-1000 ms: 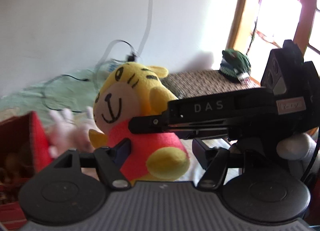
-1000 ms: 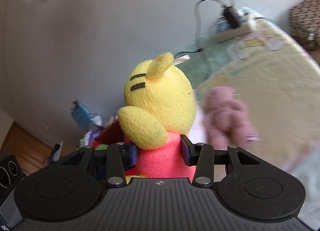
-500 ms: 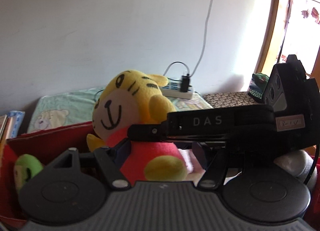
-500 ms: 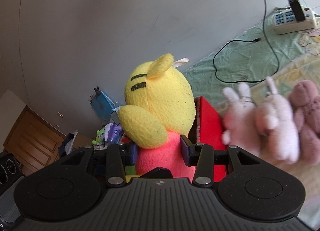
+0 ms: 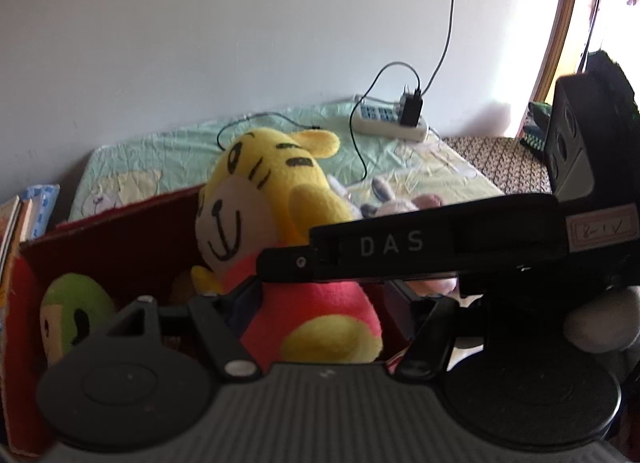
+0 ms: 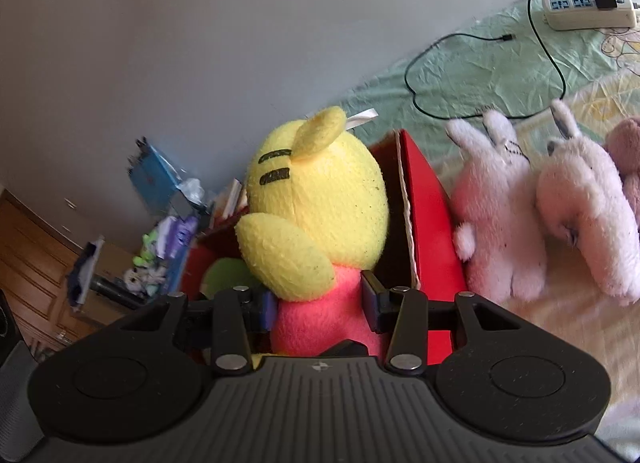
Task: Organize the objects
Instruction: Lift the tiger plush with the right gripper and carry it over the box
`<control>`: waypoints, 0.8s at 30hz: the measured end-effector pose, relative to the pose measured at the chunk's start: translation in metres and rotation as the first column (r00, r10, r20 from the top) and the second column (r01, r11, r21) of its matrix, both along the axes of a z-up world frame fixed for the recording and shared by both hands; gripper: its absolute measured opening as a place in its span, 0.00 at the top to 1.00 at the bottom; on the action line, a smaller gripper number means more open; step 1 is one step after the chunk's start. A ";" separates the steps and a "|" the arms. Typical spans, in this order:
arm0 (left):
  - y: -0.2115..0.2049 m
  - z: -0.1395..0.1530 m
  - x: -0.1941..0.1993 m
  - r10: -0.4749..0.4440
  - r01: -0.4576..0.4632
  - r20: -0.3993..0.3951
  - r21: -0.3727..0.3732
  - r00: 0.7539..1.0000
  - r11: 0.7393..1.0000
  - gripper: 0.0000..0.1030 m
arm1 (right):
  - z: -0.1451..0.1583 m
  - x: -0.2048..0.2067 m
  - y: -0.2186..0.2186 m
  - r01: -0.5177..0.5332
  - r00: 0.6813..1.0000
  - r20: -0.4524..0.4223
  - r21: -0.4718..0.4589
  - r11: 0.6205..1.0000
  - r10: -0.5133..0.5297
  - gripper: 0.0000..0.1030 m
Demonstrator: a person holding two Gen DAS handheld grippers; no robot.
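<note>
While the right gripper (image 6: 316,305) clamps its two fingers against the pink-red body of the yellow tiger plush (image 6: 320,199), the toy hangs upright over the open red box (image 6: 432,223), its back turned to the right wrist camera and a white tag poking out beside one ear. From the left wrist view, the same tiger plush (image 5: 272,199) shows its smiling face, tilted a little to one side, with the right gripper (image 5: 280,263) reaching across from the right and pressing into the toy's red torso. The left gripper (image 5: 320,303) sits just below and around that torso, its fingers spread wider than the body; whether they touch the fabric cannot be told. Inside the red box (image 5: 120,231) a green plush (image 5: 76,307) lies against the near-left wall. Beyond the box, on the pale bedsheet (image 6: 500,71), two pink rabbit plushies (image 6: 540,215) lie side by side, touching, just beside the box's outer wall. A white power strip (image 6: 588,7) with a black charger plugged in rests farther back on the sheet, near the wall.
</note>
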State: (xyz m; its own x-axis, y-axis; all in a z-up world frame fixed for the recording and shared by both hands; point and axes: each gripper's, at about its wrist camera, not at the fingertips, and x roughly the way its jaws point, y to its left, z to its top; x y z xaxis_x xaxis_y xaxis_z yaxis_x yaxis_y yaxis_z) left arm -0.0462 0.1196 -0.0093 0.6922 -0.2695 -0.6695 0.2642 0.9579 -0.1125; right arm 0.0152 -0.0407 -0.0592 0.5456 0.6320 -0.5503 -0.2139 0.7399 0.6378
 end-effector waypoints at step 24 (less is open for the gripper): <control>0.005 -0.021 0.016 -0.033 0.027 -0.084 -0.065 0.996 0.998 0.27 | 0.018 -0.013 -0.014 0.153 0.977 0.155 -0.035 0.988 -0.146 0.50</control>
State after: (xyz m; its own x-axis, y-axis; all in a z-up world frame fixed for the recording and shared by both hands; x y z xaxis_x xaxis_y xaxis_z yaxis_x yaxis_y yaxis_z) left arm -0.0305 0.1248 -0.0305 0.6243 -0.3333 -0.7065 0.2795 0.9398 -0.1963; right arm 0.0025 -0.0549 -0.0415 0.7115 0.5125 -0.4808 -0.1899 0.7990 0.5706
